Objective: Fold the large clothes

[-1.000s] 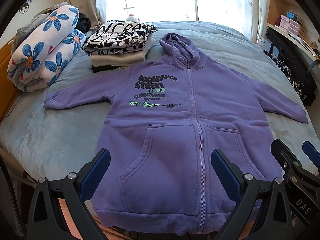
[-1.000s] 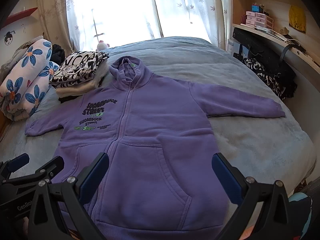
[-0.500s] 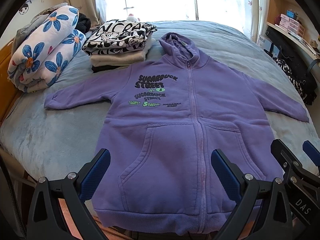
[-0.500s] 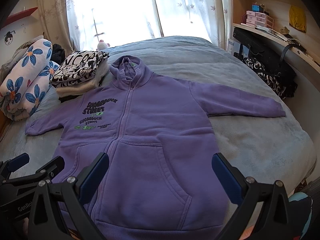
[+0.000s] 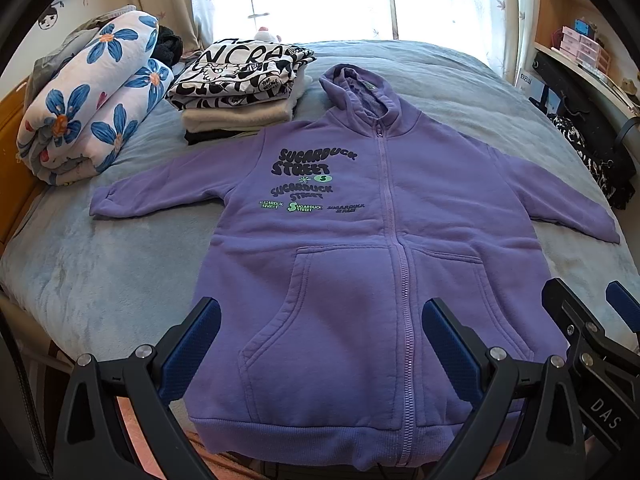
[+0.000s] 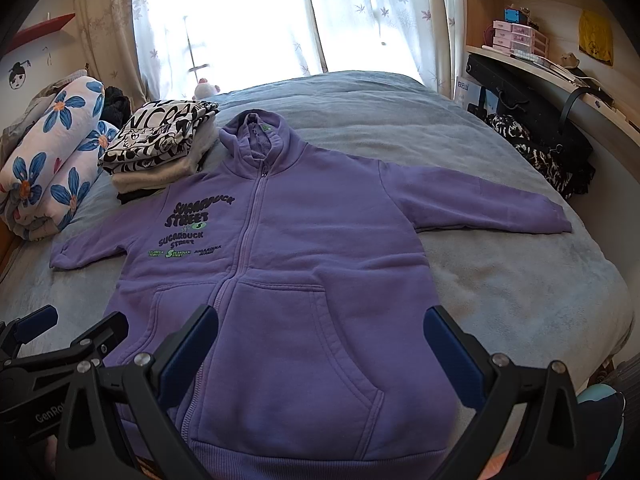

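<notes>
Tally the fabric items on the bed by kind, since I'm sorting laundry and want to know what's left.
Unfolded purple hoodie: 1
Folded garments in the stack, as far as layers show (black-and-white print, cream, dark): 3
Rolled floral quilt: 1
Total: 5

Both grippers, left and right, hover open over the hem, holding nothing.

The purple hoodie (image 5: 360, 280) is thick matt fleece cloth; the bed cover (image 5: 100, 272) looks plush, and the gripper pads (image 5: 192, 344) ribbed.

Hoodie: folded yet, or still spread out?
Spread out. The hoodie lies flat, front up and zipped, on the bed, both sleeves out sideways and the hood flat; no fold shows.
</notes>
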A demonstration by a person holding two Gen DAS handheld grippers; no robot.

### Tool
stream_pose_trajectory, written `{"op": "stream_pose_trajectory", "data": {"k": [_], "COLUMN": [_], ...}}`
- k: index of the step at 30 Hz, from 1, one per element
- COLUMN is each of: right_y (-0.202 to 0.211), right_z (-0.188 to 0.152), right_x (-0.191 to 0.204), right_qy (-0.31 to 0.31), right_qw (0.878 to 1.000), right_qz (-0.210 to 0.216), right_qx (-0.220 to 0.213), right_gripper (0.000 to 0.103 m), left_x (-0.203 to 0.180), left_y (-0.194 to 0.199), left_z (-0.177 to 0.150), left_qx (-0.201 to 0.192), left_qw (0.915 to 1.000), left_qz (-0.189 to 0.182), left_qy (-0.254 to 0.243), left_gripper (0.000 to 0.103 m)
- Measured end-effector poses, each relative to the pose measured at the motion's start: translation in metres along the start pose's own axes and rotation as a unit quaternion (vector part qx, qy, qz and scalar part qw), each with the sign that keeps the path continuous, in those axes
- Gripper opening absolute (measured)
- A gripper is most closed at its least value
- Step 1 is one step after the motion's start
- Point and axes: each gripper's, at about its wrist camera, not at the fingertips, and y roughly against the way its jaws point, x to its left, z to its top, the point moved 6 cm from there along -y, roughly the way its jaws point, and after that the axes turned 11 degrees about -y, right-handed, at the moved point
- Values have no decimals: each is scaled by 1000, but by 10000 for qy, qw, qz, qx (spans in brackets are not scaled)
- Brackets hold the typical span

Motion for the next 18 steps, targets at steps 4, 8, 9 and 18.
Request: {"op": "stream_pose_trajectory", "data": {"k": [4,8,9,18], "right_y": [0,0,0,-1], "right_z": [0,0,0,0], "right_x": [0,0,0,0], "right_qy": [7,6,5,7], "right_qw": [10000,10000,10000,10000], "right_qz": [-3,-5,-6,-13], "right_qx": [-6,4,3,6], "right_gripper": [103,103,103,103], "left_x": [-1,0,1,4], "left_y": [0,0,0,-1], "left_z": [1,-1,-2,-6], "left_qx": [-4,0,2,8], "left_qw": [10000,10000,10000,10000], "left_qz": [11,16,16,35], "left_qy": [-5,-6,-7,-24], "left_gripper": [100,100,100,100]}}
